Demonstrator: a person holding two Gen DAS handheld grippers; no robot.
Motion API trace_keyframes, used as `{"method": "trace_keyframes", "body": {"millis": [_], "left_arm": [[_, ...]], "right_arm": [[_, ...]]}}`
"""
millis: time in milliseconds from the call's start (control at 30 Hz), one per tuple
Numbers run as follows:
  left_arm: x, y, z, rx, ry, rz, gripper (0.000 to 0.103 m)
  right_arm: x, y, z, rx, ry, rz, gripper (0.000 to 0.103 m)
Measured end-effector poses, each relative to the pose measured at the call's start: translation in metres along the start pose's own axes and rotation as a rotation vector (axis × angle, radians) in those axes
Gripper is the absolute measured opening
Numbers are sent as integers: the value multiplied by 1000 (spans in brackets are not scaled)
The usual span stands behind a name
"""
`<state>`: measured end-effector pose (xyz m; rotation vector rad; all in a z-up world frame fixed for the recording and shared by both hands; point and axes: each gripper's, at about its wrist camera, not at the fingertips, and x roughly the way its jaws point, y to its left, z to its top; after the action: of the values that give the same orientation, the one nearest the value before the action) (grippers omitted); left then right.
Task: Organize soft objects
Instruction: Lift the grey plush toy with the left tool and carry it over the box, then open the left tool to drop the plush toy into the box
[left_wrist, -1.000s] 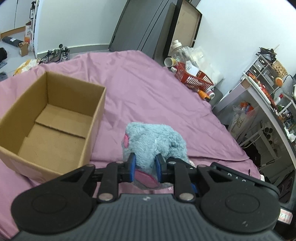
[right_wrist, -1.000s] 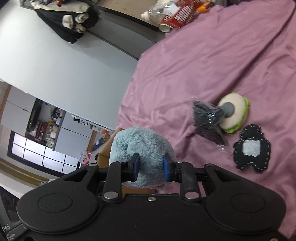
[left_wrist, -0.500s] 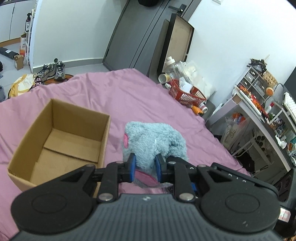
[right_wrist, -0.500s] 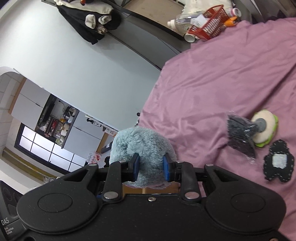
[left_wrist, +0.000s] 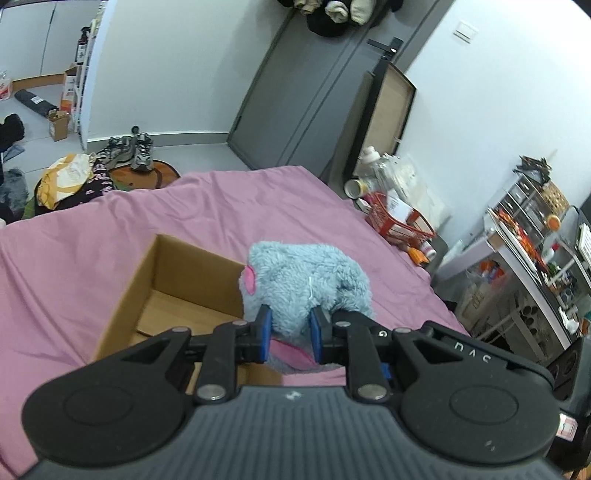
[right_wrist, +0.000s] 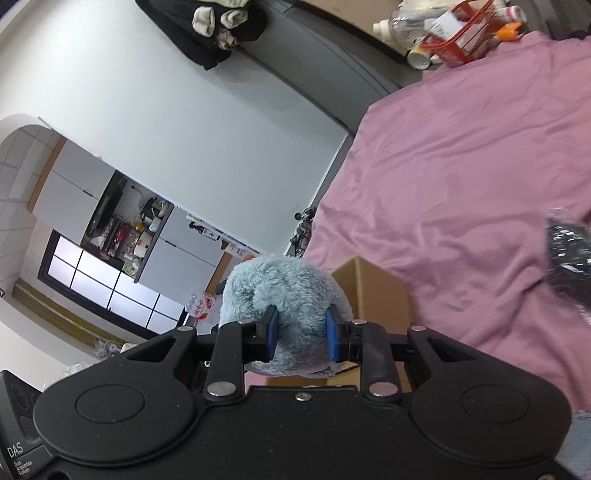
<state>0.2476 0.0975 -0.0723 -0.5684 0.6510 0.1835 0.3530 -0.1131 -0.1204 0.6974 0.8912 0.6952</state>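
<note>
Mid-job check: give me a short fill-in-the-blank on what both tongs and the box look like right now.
1. Both the left tongs and the right tongs are shut on the fluffy ____ plush toy.
2. The cardboard box has its top ____.
3. The box sits on a ____ bedsheet.
4. The basket beside the bed is ____.

Missing words: blue; open; pink; red
</note>
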Motion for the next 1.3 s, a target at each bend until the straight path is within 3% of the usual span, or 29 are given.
{"method": "trace_keyframes", "body": {"millis": [300,533,967,1133,1300], "left_arm": [[14,43,15,-54,10,38,17],[40,72,14,-105,55,56,15],[69,85,15,-77,82,147,14],[66,83,18,-74,101,150,18],[49,73,20,-35,83,162,37]], "right_arm": [[44,18,-10,-23,67,-15,28],[70,16,-19,-56,140,-70,36],[73,22,-29,-112,179,-92,36],[66,26,-29,-114,181,-75,36],[49,33,-25,-116,157,-54,37]]}}
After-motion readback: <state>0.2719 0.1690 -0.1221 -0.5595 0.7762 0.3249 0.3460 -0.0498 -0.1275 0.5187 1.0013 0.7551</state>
